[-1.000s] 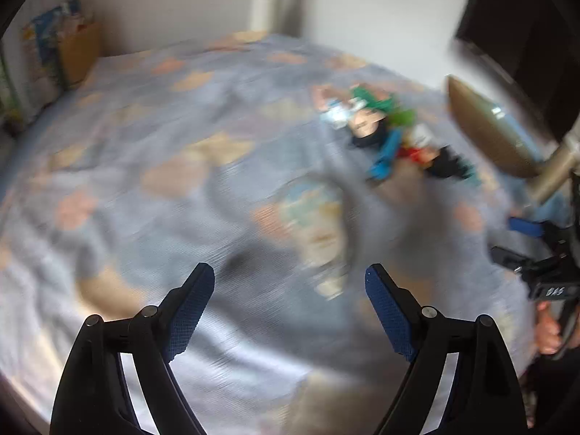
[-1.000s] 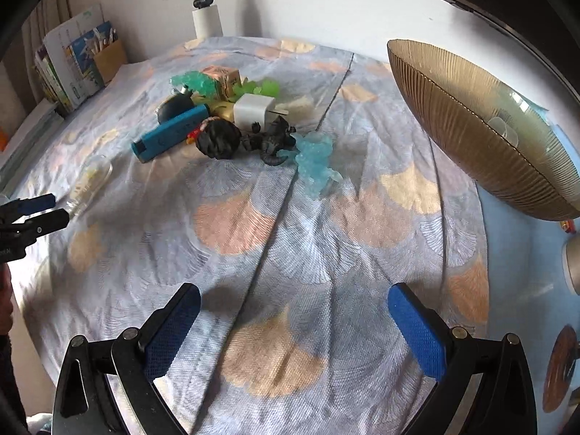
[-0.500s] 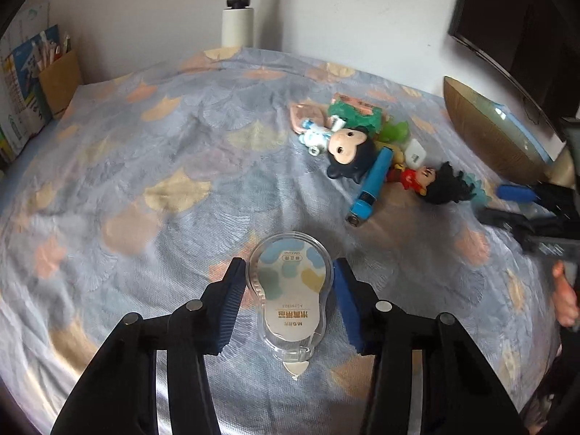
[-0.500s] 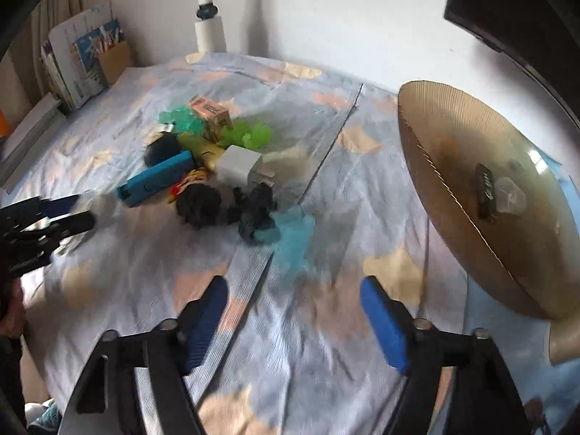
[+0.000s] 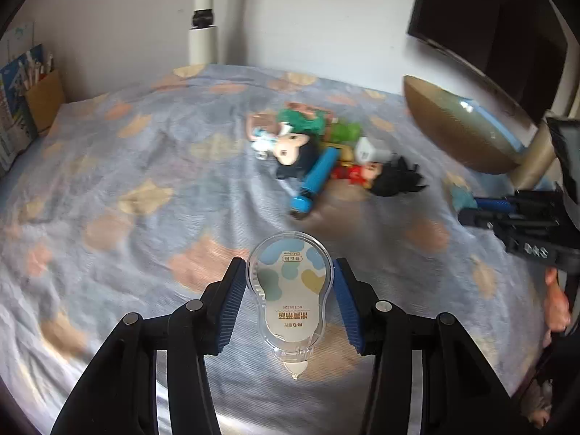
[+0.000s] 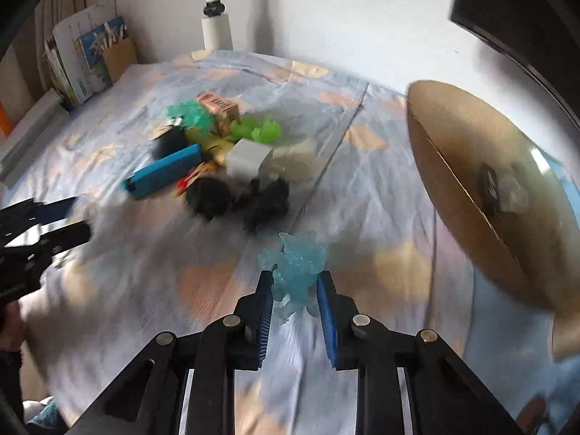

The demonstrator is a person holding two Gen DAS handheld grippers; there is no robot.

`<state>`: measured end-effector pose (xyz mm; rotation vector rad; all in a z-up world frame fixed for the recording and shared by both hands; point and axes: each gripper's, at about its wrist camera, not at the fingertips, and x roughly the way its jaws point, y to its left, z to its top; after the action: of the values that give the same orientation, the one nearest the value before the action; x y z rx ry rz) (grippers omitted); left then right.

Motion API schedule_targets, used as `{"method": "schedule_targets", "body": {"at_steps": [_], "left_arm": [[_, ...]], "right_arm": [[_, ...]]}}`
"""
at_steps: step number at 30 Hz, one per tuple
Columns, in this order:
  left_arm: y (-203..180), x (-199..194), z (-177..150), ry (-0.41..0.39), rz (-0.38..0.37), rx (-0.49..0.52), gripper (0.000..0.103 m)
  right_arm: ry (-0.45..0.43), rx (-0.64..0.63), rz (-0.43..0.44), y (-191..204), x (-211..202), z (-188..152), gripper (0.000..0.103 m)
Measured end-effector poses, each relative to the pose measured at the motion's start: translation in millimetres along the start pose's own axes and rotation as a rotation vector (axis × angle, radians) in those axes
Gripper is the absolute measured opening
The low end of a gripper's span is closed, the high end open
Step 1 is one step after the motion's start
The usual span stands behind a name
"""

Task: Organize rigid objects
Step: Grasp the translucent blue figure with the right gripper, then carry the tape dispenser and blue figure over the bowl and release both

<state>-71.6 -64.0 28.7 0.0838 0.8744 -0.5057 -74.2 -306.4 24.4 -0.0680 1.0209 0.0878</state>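
**Two grips made: now carry both pieces to the bowl**

Your left gripper (image 5: 290, 302) is clamped across the wide round end of the clear correction-tape dispenser (image 5: 290, 290), its tip pointing back toward you. Your right gripper (image 6: 294, 306) has just been closing and now pinches the pale blue jelly-like figure (image 6: 295, 272) between its pads. Both pieces sit low over the patterned cloth (image 5: 127, 181).

The gold bowl (image 6: 482, 195) stands at about 2 o'clock from your right hand and already has a couple of small items in it (so it looks like the drop-off, though that is my judgement). The rest of the pile (image 6: 217, 159) of toys, with the blue stick (image 6: 163, 175) at its near edge, lies at 11 o'clock.

- Lift straight up before you swing over, so nothing drags on the cloth.
- The dispenser's shell is smooth and curved; keep your squeeze steady or it may slide forward out of the pads.
- The blue figure is knobbly and held by its lower part, so avoid quick wrist rolls.
- Send the right hand in first, as it is nearer the bowl, and clear the rim before letting go.
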Motion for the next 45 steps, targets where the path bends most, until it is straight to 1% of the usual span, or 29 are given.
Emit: {"method": "schedule_targets", "body": {"at_steps": [1,4,7,10,13,14,15,16,17,19,20,21,23,26,29,31,33,35,37,39,40,42,45], "left_arm": [[-4,-1,-1,-0.003,-0.01,0.004,0.046],[-16,-1,-4,-0.001,-0.027,0.019,0.046],[-26,-1,-7,0.004,-0.03,0.036,0.046],[-32,-4,-12,0.004,-0.028,0.05,0.046],[-29,-6,-16,0.005,-0.019,0.048,0.046],[-27,-7,-17,0.008,-0.02,0.043,0.046],[-26,-8,-18,0.008,-0.021,0.041,0.046],[-25,-9,-19,0.007,-0.021,0.04,0.046],[-25,-10,-19,0.005,-0.018,0.038,0.046],[-25,-11,-18,0.002,-0.014,0.036,0.046],[-26,-11,-17,0.0,-0.012,0.035,0.046],[-26,-12,-17,-0.003,-0.01,0.035,0.046],[-28,-15,-15,-0.018,-0.01,0.032,0.046],[-32,-27,-3,-0.054,-0.017,0.031,0.046],[-44,-49,26,-0.138,-0.034,0.059,0.046],[-58,-66,53,-0.208,-0.056,0.087,0.046],[-76,-80,83,-0.279,-0.089,0.122,0.046],[-92,-84,106,-0.318,-0.112,0.149,0.046],[-114,-78,130,-0.338,-0.153,0.178,0.046],[-132,-59,146,-0.32,-0.192,0.194,0.046],[-143,-43,151,-0.292,-0.208,0.2,0.046],[-162,-6,150,-0.219,-0.226,0.212,0.046],[-184,30,137,-0.134,-0.25,0.229,0.046]], "right_arm": [[-0.013,0.013,0.008,1,-12,-9,0.024],[-0.04,0.035,0.042,6,-31,-25,0.024],[-0.021,0.03,0.054,11,-27,-40,0.024],[-0.004,0.041,0.102,6,-21,-49,0.024],[0.013,0.044,0.109,6,-14,-52,0.027],[0.007,0.048,0.109,8,-17,-56,0.034],[0.003,0.052,0.112,8,-18,-57,0.049],[0.0,0.056,0.11,10,-19,-59,0.057],[-0.004,0.057,0.102,11,-19,-60,0.061],[-0.009,0.056,0.093,14,-17,-61,0.061],[-0.011,0.061,0.088,14,-17,-60,0.059],[-0.013,0.066,0.073,15,-15,-59,0.043],[-0.014,0.054,0.061,17,-16,-57,0.027],[-0.032,0.034,0.047,18,-23,-55,0.027],[-0.098,0.029,0.038,8,-51,-45,0.027],[-0.16,0.047,0.01,-9,-77,-33,0.027],[-0.223,0.074,-0.046,-31,-106,-19,0.027],[-0.283,0.11,-0.091,-54,-133,-6,0.027],[-0.323,0.139,-0.13,-73,-150,5,0.027],[-0.328,0.159,-0.161,-87,-153,14,0.027],[-0.312,0.173,-0.178,-94,-147,19,0.027],[-0.268,0.197,-0.189,-104,-132,23,0.027],[-0.171,0.234,-0.195,-119,-97,22,0.027]]}}
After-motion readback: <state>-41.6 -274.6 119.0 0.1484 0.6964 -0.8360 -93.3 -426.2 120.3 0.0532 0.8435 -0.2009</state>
